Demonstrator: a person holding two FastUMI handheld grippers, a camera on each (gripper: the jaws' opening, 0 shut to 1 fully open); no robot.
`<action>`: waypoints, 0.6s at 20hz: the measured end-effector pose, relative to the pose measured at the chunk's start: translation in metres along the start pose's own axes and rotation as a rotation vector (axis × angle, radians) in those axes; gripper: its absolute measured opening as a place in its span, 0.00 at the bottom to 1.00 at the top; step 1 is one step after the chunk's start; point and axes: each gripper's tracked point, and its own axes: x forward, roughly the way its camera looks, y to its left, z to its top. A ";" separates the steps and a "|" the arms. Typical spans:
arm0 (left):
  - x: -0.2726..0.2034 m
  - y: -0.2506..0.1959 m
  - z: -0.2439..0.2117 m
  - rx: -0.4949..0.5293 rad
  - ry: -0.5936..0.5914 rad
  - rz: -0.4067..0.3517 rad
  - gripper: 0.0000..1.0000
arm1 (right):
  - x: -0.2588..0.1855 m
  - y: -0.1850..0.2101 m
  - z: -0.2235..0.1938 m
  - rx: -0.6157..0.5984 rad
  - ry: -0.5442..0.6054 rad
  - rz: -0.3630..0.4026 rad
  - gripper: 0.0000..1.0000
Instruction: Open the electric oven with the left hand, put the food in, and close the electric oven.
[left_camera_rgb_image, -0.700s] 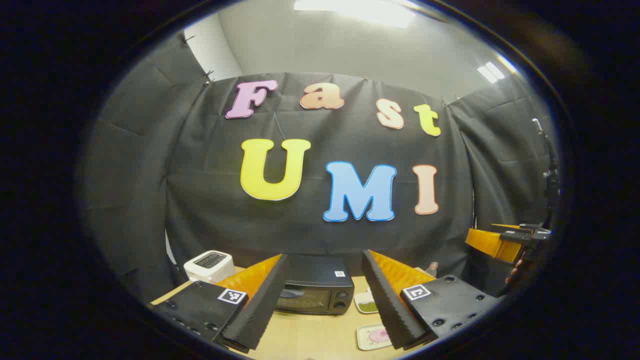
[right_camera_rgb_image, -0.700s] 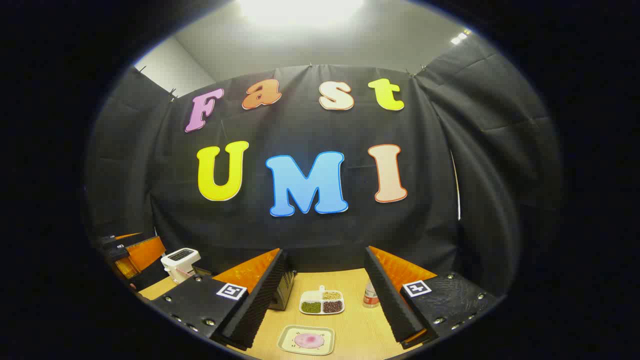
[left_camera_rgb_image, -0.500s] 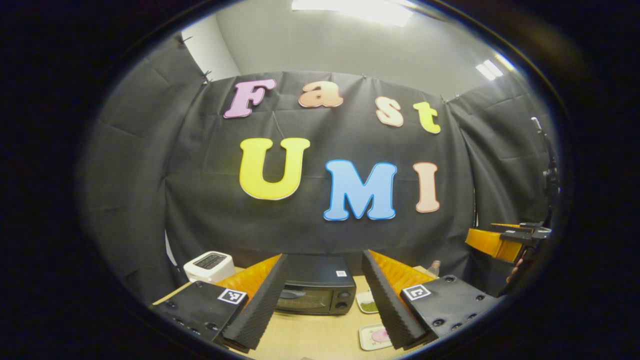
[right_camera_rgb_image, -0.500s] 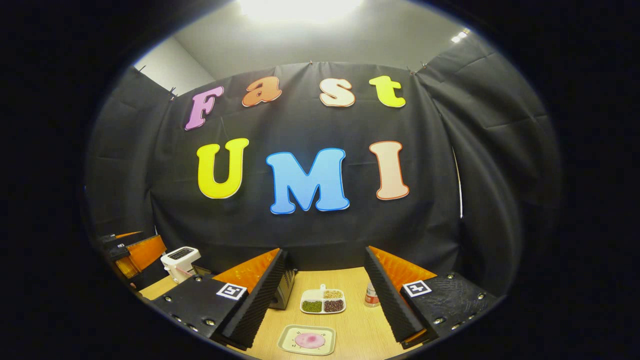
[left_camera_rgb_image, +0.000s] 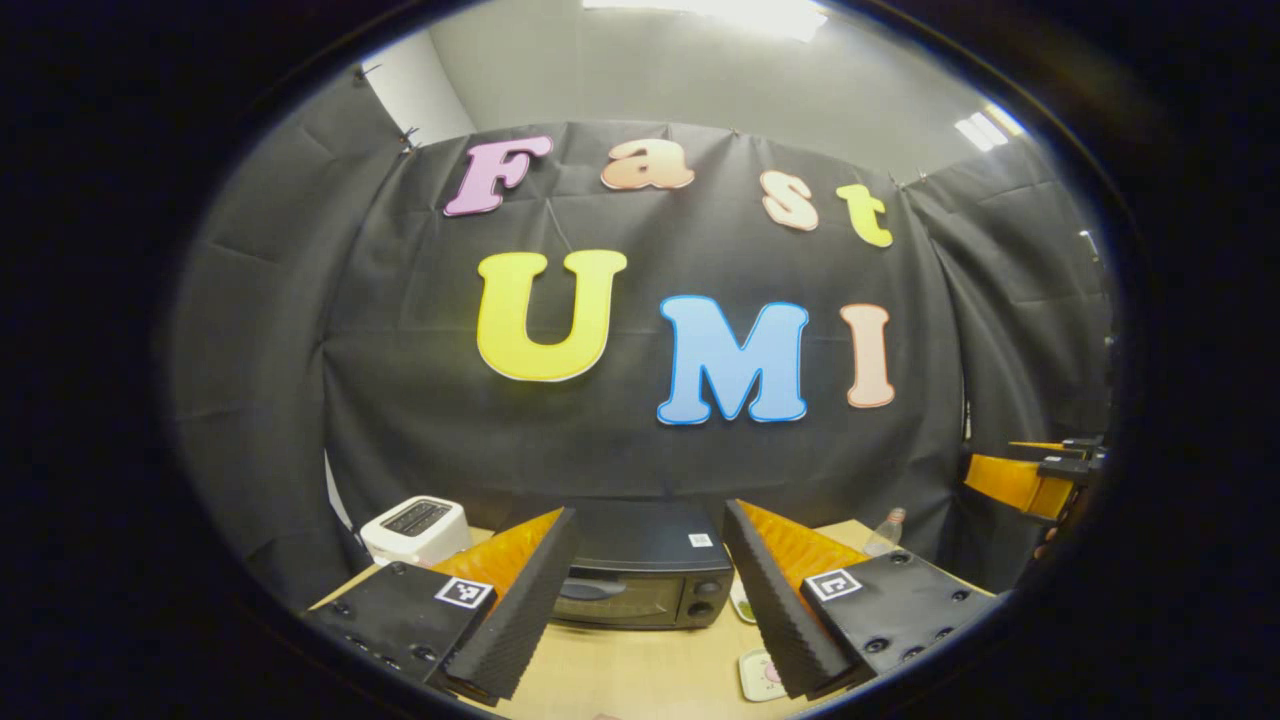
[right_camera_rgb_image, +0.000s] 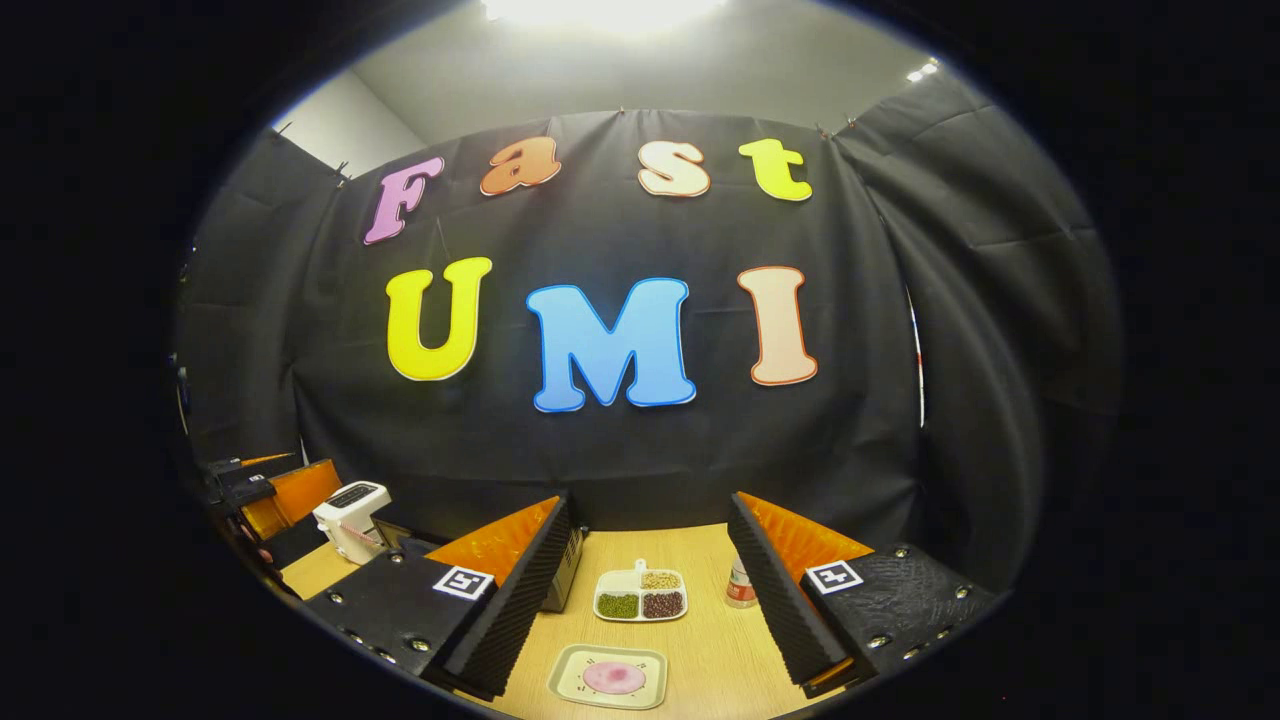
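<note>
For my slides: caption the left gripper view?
Open left gripper faces the closed oven on the table.

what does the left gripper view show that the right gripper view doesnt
Left gripper view: the oven's front, its door shut with handle and knobs facing the open left claw, and the right claw off at the side.

Right gripper view: the whole tray with the pink food, the full three-part dish of beans, and the left claw at the side, seen past the open right claw.

Both: the white toaster, the wooden table, a small bottle.
</note>
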 end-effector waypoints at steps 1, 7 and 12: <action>0.009 0.007 -0.009 0.004 0.027 0.015 0.97 | 0.001 -0.001 -0.003 -0.001 0.005 -0.004 0.98; 0.070 0.027 -0.067 0.034 0.152 -0.006 0.98 | 0.007 -0.007 -0.020 -0.015 0.048 -0.035 0.98; 0.125 0.046 -0.115 0.029 0.238 -0.016 0.98 | 0.012 -0.013 -0.036 -0.025 0.090 -0.068 0.98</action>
